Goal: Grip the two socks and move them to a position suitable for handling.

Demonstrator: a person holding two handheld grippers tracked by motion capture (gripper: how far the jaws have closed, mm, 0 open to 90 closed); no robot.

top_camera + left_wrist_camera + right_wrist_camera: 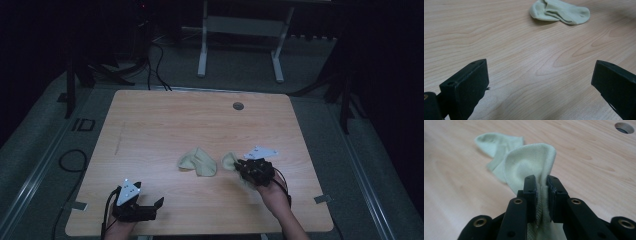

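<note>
The right gripper (541, 182) pinches one pale sock (529, 162), apparently lifting it clear of the worktop (165, 115). The other sock (197, 162) lies mid-worktop. The left gripper (539, 82) waits open; pairing them probably comes next.

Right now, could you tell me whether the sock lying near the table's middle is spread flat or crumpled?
Crumpled: the sock lies bunched on the table, folded over itself with visible creases.
</note>
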